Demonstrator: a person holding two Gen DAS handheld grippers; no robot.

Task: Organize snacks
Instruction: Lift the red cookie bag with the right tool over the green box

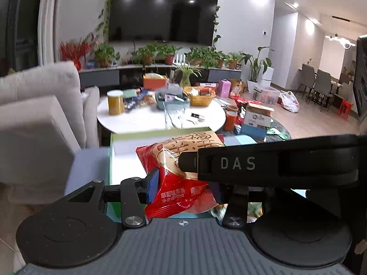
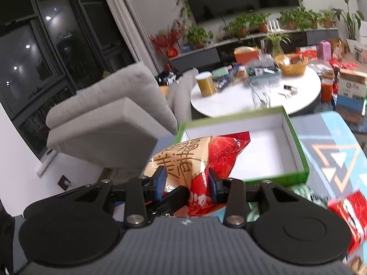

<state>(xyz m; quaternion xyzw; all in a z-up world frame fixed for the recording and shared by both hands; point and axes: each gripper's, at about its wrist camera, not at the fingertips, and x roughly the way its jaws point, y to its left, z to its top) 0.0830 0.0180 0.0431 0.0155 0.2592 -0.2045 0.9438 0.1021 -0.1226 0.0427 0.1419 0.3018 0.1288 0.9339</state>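
Observation:
A red and tan jelly snack bag (image 1: 179, 178) is held by both grippers above the near edge of an open green box with a white inside (image 2: 296, 142). My left gripper (image 1: 183, 185) is shut on the bag's lower part. My right gripper (image 2: 187, 181) is shut on the same bag (image 2: 199, 158); its black arm crosses the left wrist view from the right and hides the bag's right side. The box (image 1: 114, 142) looks empty inside.
The box sits on a blue patterned surface (image 2: 332, 151). Another red snack pack (image 2: 344, 215) lies at the right. A grey sofa (image 2: 110, 119) is on the left. A white round table (image 1: 146, 119) with a yellow can (image 1: 115, 102), a wicker basket (image 2: 291, 65) and snacks stands beyond.

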